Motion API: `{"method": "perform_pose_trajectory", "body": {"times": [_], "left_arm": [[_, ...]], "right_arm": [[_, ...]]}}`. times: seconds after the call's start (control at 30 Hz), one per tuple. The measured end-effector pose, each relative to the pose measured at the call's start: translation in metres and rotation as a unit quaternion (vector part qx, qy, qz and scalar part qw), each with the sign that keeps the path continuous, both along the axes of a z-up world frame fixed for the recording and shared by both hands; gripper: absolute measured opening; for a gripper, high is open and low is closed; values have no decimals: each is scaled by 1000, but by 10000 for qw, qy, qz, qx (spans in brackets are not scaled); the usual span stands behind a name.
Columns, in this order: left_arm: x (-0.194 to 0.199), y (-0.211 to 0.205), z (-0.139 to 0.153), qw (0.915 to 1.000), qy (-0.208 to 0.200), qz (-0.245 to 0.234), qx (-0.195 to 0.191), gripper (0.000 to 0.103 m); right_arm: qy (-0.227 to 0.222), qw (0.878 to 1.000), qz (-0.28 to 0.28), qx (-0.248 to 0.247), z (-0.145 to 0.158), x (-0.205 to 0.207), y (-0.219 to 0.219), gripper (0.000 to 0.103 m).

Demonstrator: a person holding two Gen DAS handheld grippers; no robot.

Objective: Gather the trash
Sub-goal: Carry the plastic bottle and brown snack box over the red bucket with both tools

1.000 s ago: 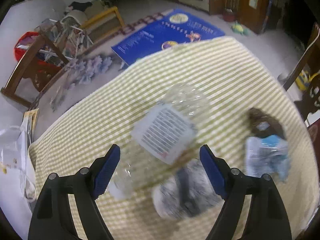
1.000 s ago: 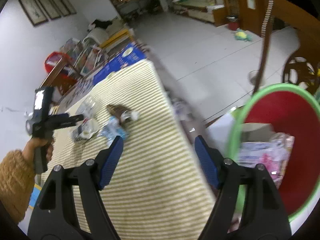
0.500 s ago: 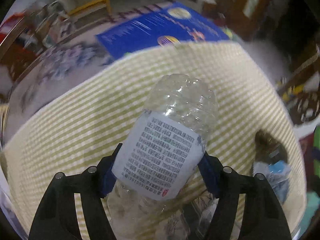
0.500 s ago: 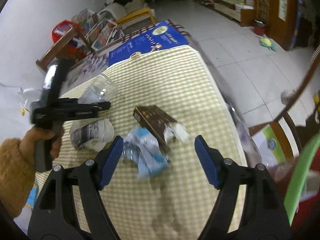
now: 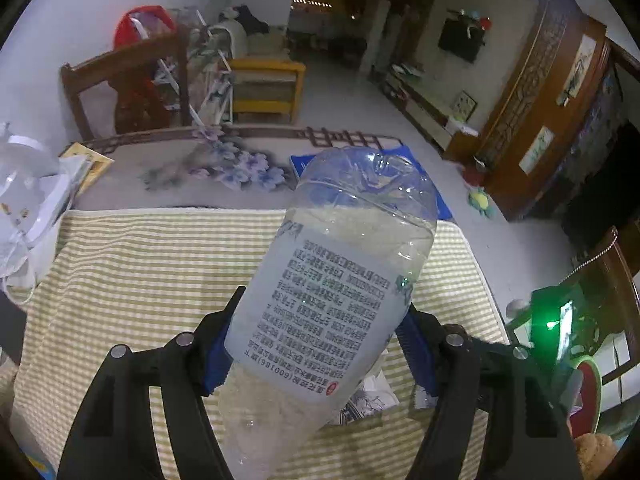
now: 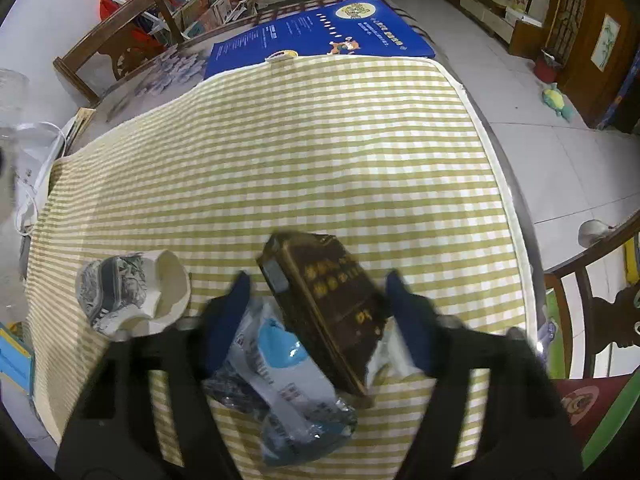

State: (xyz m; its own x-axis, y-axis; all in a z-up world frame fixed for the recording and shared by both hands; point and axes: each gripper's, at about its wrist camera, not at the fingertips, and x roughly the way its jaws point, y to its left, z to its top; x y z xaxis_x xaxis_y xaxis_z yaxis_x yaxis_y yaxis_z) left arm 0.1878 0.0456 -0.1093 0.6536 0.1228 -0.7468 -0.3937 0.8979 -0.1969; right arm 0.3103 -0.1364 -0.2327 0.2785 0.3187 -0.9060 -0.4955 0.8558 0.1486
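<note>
Two grippers are in view, one in each wrist camera. The left gripper (image 5: 316, 344) has its jaws pinching a clear plastic bottle (image 5: 332, 296) across the labelled part. The bottle is crumpled, its white label with dense black print faces the camera, and it leans toward 1 o'clock, held above the worktop (image 5: 132, 272), which wears a yellow-and-white checked cloth. Under the bottle, at about 5 o'clock of it, a bit of a printed paper cup (image 5: 370, 398) shows on the cloth.

In the right wrist view the right gripper (image 6: 318, 316) is blurred and hangs low over the cloth with its jaws spread wide. Between them lies a dark brown box (image 6: 328, 300) with gold letters, its long side running from 11 o'clock to 5 o'clock. A crumpled blue-and-white plastic wrapper (image 6: 284, 380) lies against the box on its 8 o'clock side, and a white scrap (image 6: 386, 356) peeps out at the box's 4 o'clock side. I cannot tell whether the jaws touch any of these. The crushed paper cup (image 6: 132, 294) lies on its side at 9 o'clock of the gripper, apart from the wrapper.

At 12 o'clock, beyond the cloth's far edge, a blue poster (image 6: 320, 32) lies flat. A wooden chair (image 6: 116, 40) stands at 10 o'clock, and a green-rimmed red bin (image 6: 592, 396) shows at 4 o'clock, beside the worktop edge.
</note>
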Motion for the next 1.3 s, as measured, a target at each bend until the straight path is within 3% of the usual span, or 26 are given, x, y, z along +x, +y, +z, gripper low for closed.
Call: {"method": "perform_pose_trajectory", "body": {"times": [0.1,0.47,0.63,0.93,1.3], "left_arm": [[-6,-7,8,10000,-63,-45,46,67],[-20,-35,44,9984,-433,-331,179,67],[-39,-58,61,9960,-653,-564,226,67],[-58,-109,81,9880,-951,-1190,259,67],[-68,-163,96,9792,-1049,-1698,361,65]], "right_arm": [[-84,9999,-22,136,11,-4,-5,31],[-1188,9871,-88,1068,128,-83,-45,31],[-1461,9793,-408,1343,160,-120,-71,31],[-1841,9695,-911,1340,183,-165,-122,32],[-1958,9605,-1372,1423,188,-189,-174,33]]}}
